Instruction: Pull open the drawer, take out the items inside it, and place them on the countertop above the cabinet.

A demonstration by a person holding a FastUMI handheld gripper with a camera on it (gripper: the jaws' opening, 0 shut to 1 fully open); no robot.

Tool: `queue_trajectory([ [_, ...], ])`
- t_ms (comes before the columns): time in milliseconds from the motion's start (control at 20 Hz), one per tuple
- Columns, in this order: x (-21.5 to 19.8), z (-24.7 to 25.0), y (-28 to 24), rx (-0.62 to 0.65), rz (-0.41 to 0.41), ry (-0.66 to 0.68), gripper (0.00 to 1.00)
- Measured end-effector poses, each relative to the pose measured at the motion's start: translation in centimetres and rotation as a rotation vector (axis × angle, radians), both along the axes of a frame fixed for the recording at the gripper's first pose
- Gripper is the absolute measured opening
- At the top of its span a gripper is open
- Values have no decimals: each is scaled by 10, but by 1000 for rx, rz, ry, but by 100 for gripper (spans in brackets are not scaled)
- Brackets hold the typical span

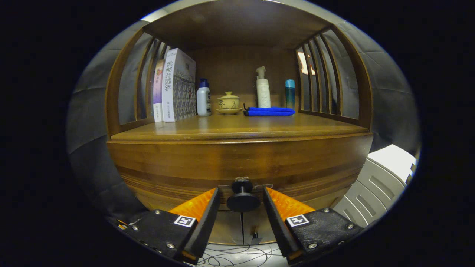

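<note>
The wooden cabinet (237, 159) dominates, its slatted side walls curving up to a top panel, its lower part cut off behind the jaws. Its counter (237, 128) carries everything visible; what the drawer (237, 167) below it holds is hidden, since the front is shut. At the back left stand upright books (178, 87) with Chinese writing on the spines, too small to read with certainty. Beside them stands a white bottle with a blue cap (203, 98), then a lidded yellow tea bowl on a saucer (228, 104), contents hidden. A folded blue cloth (269, 111) lies in front of a white pump bottle (263, 89) and a teal bottle (290, 93). The gripper (240, 205) has its jaws spread apart, flanking the drawer's dark knob (243, 196) without touching it.
</note>
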State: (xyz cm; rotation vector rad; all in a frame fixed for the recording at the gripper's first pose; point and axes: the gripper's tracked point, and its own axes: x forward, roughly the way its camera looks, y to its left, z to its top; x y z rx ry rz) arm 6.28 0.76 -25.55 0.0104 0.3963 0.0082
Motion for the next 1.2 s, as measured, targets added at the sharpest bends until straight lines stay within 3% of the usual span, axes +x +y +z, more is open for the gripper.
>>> queue_trajectory([
  [250, 3, -1, -2, 47, -7, -18, 50],
  [500, 5, -1, -1, 57, 3, -2, 40],
  [600, 3, -2, -2, 42, 11, 2, 32],
  [950, -10, -2, -3, 26, 18, 14, 29],
  [1200, -42, 1, -5, 12, 29, 7, 29],
])
